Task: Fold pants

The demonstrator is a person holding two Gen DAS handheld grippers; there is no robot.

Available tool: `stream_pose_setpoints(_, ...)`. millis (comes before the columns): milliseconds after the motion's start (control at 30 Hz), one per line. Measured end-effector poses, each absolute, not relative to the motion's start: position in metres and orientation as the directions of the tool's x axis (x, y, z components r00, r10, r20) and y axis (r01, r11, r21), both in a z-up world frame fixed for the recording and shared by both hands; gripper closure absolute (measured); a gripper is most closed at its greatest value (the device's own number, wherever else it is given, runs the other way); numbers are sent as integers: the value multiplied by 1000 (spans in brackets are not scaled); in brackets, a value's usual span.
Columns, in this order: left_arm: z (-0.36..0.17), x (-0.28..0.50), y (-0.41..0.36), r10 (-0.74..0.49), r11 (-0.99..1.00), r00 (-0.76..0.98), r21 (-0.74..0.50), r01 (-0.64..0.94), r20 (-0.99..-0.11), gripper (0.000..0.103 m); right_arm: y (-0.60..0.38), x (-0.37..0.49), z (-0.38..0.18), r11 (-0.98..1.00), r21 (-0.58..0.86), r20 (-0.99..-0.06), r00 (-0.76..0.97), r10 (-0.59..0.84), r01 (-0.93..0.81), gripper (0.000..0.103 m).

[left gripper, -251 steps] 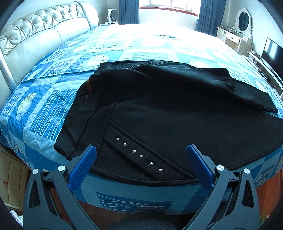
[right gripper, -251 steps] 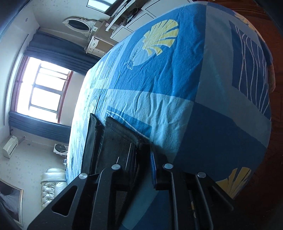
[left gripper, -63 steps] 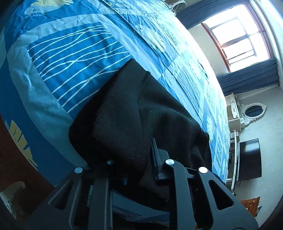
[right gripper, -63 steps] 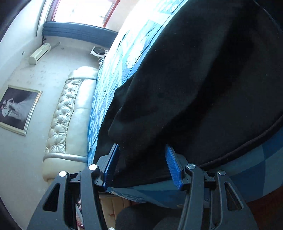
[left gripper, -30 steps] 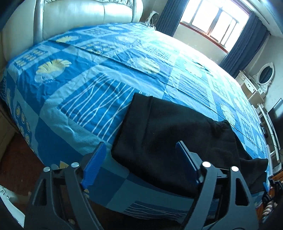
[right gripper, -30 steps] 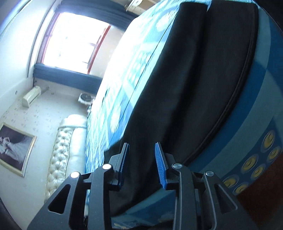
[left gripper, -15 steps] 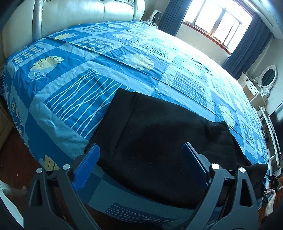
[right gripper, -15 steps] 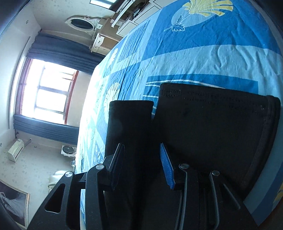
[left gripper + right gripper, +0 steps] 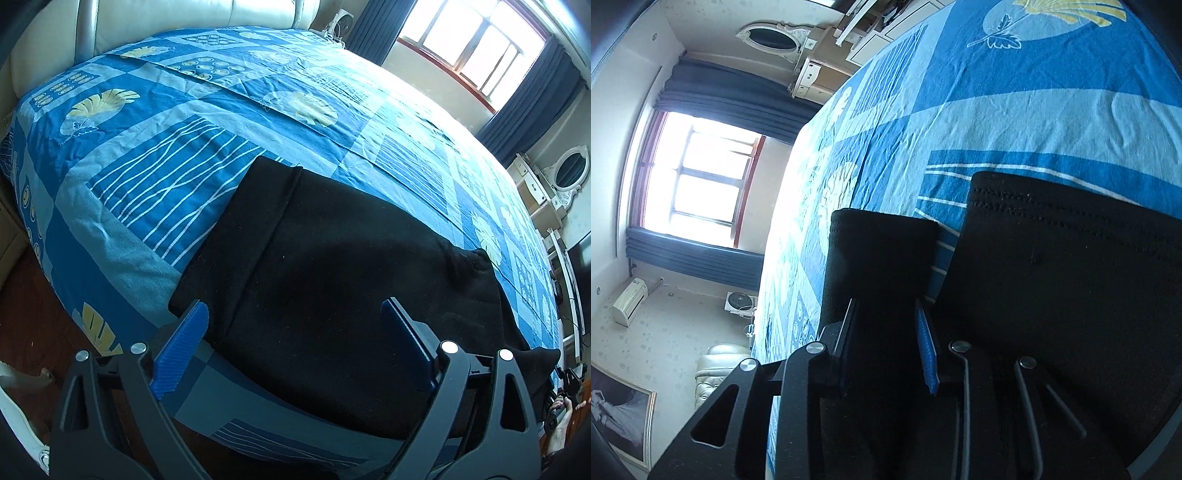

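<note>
A left gripper [image 9: 295, 321] with blue-padded black fingers hangs wide open, holding nothing, above black fabric pants [image 9: 332, 280] lying folded near the front edge of a blue patterned bedspread [image 9: 155, 177]. To the right, the right gripper [image 9: 886, 325] is closing, a black pant-leg cuff [image 9: 882, 251] between its jaws.

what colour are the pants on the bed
Plain black pants, best seen in the left wrist view against the blue patterned bedspread.
</note>
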State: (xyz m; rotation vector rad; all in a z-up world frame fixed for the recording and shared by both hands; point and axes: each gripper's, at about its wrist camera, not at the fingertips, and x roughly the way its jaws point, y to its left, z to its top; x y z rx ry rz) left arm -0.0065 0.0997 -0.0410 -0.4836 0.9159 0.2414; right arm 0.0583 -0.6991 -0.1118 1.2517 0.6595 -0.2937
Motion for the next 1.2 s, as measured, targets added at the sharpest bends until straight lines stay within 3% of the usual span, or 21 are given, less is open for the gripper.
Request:
stream_pose_setpoints(33,-41,-7,100,-6,867,591,-299,-400,-807,9,-699,57,-112,309,779,-605,783,144,545,90)
stream_pose_setpoints(133,-41,-8,101,-13,864,594,-308,-398,-804,9,-698,49,-102,318,787,-589,798,130,529,97)
stream_pose_setpoints(333,-41,-9,104,-30,856,593,-327,-400,-805,9,-704,18,-51,379,809,-517,851,91,450,99)
stream_pose_setpoints(433,-40,-10,104,-40,853,594,-337,-398,-804,9,-709,-16,-39,409,783,-529,848,41,468,99)
stream_pose_setpoints(667,-40,-9,104,-47,851,592,-343,-398,-804,9,-716,-67,-91,375,706,-655,756,23,601,99)
stream_pose_setpoints(833,-42,-10,104,-46,849,590,-343,-402,-806,9,-724,-71,-117,294,777,-599,797,75,557,96)
stream_pose_setpoints(933,-42,-11,103,-44,852,590,-339,-399,-806,9,-727,-66,-127,246,800,-584,805,105,548,84)
stream_pose_setpoints(1000,-43,-11,103,-42,853,587,-335,-400,-808,9,-727,-66,-133,211,815,-569,815,114,539,84)
stream_pose_setpoints(1067,-44,-11,102,-40,853,585,-332,-402,-810,9,-728,-66,-132,208,815,-569,815,110,541,96)
stream_pose_setpoints(1200,-44,-11,102,-41,853,585,-333,-401,-810,9,-728,-71,-107,242,823,-545,835,79,514,97)
